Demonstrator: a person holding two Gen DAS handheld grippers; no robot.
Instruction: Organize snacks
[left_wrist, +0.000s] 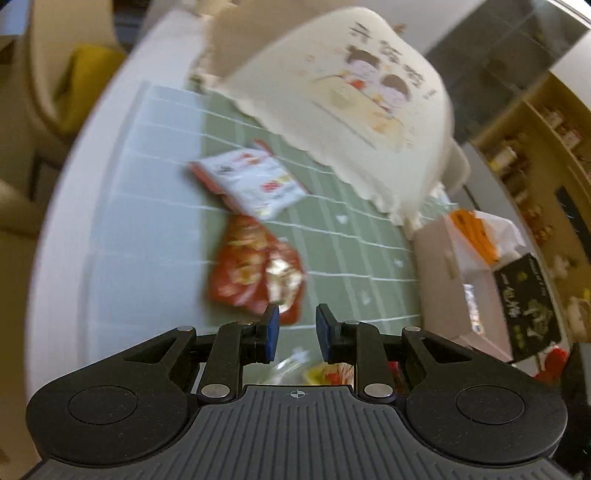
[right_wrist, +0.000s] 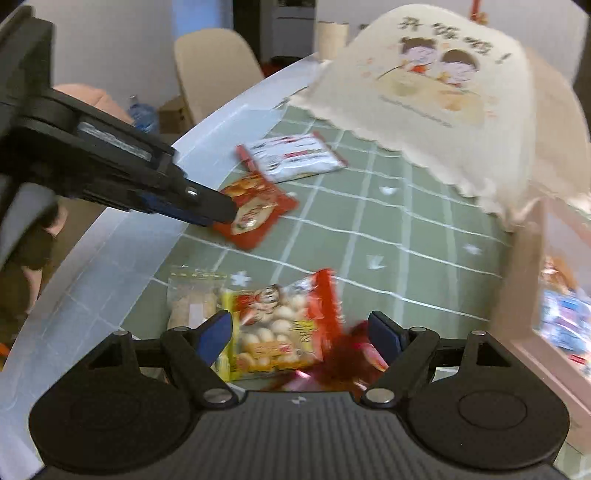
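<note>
Several snack packets lie on a green checked tablecloth (right_wrist: 406, 236). My left gripper (left_wrist: 297, 326) is all but shut, with only a narrow slit between its blue pads and nothing in it. Its tips sit at the near edge of a red packet (left_wrist: 255, 273). From the right wrist view the same left gripper (right_wrist: 221, 212) reaches in from the left to that red packet (right_wrist: 258, 214). A white packet (left_wrist: 255, 177) lies just beyond. My right gripper (right_wrist: 301, 325) stands open over a yellow-and-red biscuit packet (right_wrist: 277, 325), and its pads are clear of it. A clear bag (right_wrist: 190, 302) lies to the left.
A cream cloth cover with a cartoon print (right_wrist: 443, 92) hangs over the table's far right. A pink box (right_wrist: 517, 295) holding snacks stands at the right edge, with a dark carton (left_wrist: 528, 306) beside it. A beige chair (right_wrist: 218, 74) stands behind the table.
</note>
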